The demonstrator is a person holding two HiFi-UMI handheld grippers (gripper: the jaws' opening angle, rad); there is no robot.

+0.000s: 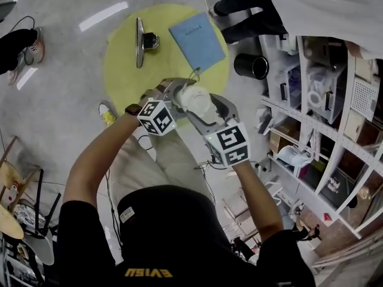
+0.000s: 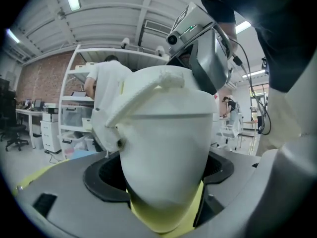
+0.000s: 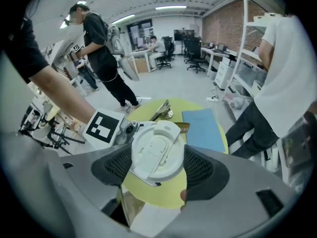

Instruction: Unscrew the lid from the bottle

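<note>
- Bottle point(image 1: 196, 99), white and smooth-walled, held in mid-air over the edge of a round yellow table point(image 1: 119, 70), well clear of its top.
- Lid point(image 3: 157, 155) in place on top, round and white, with a flip cap at its middle and a carrying strap point(image 2: 143, 95) running down one side; no gap visible at the seam, so judged not yet loosened much.
- Probably hard plastic: stiff enough for a firm squeeze, light by the look, slick on the outside. Impossible to tell whether full or empty.
- Body narrowing toward the base, so best taken around the wider middle, where a twist is less likely to slide it out.
- Lid best taken across its rim on opposite sides, away from the strap's hinge.
- Left gripper point(image 2: 163, 175) clamped on the body, a dark pad pressed on each side.
- Right gripper point(image 3: 158, 167) reaching down from above, closed on the lid's rim with a pad at either edge.
- Main risk, as judged: body turning along with the lid if the left hold slackens.
- Farther out on the table, a blue notebook point(image 1: 197, 39) and a metal tool point(image 1: 142, 40); beside it a black bin point(image 1: 251, 66), then white shelves point(image 1: 323, 118).
</note>
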